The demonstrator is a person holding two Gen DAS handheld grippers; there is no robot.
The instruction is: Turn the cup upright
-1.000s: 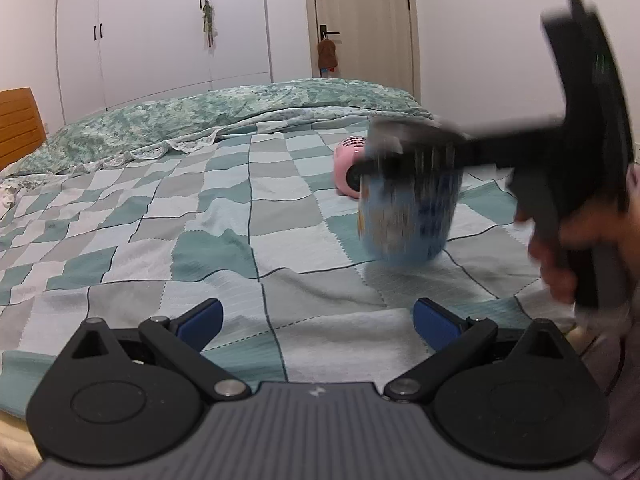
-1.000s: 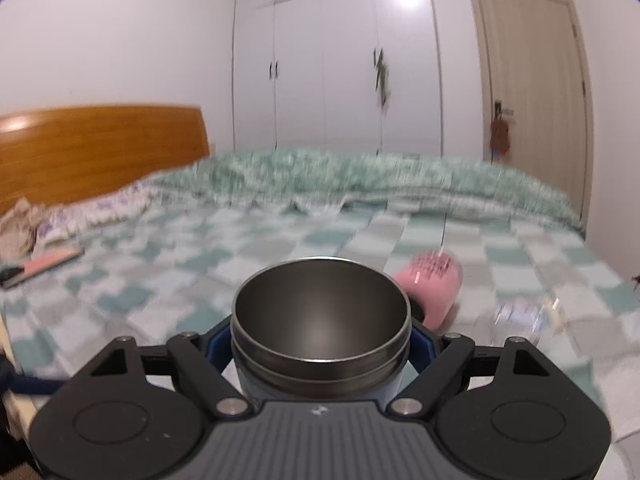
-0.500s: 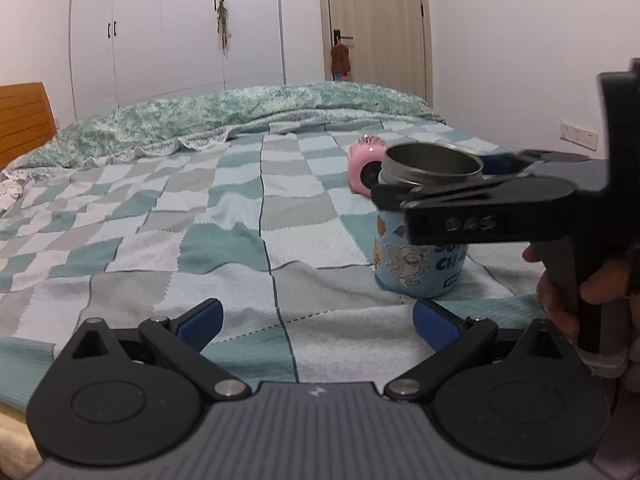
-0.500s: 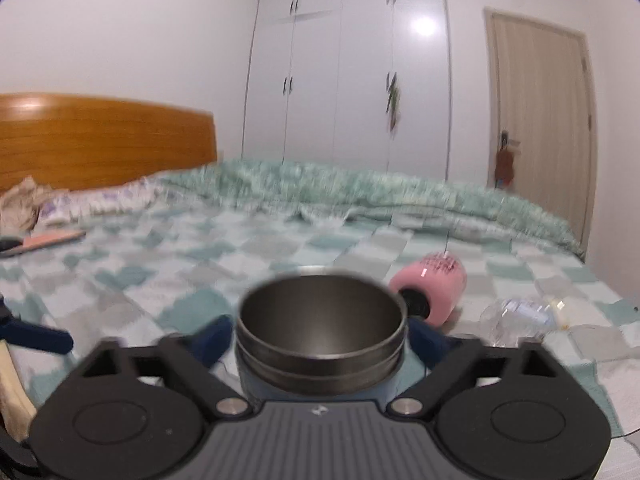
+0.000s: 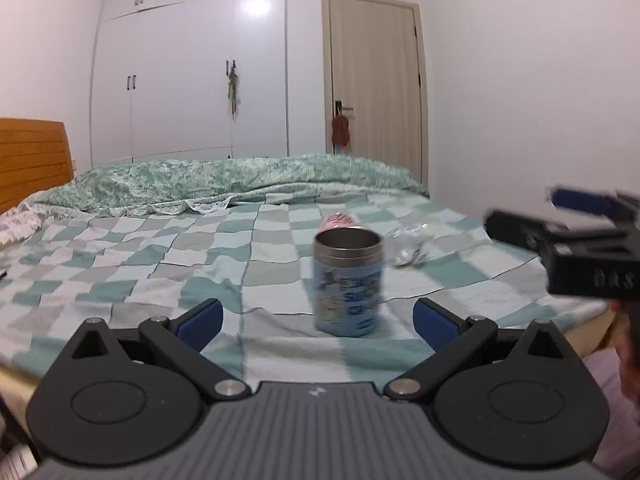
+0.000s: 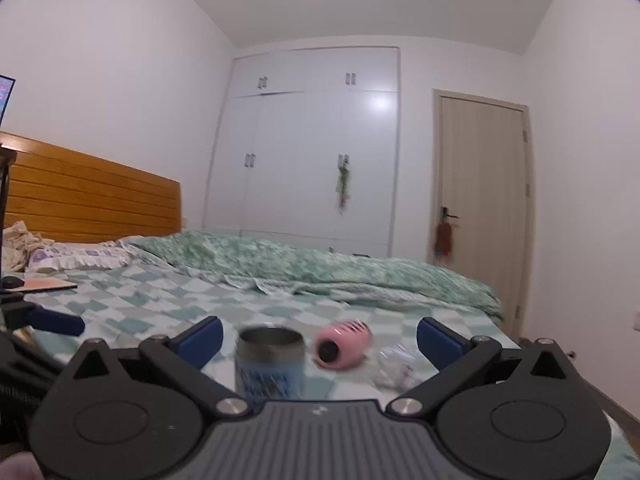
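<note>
Right gripper [image 6: 319, 338] is off the cup [image 5: 347, 283] now: jaws spread wide and pulled back, where 0.5 s ago they clamped it under the rim. Cup stands free, mouth up, on the checked blanket [image 5: 120, 276]. In the left view, the right gripper sits out at the right edge, clear of the cup.

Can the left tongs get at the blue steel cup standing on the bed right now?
Probably yes: the left tongs are open, and the upright blue steel cup stands unobstructed ahead on the checked bedspread.
</note>
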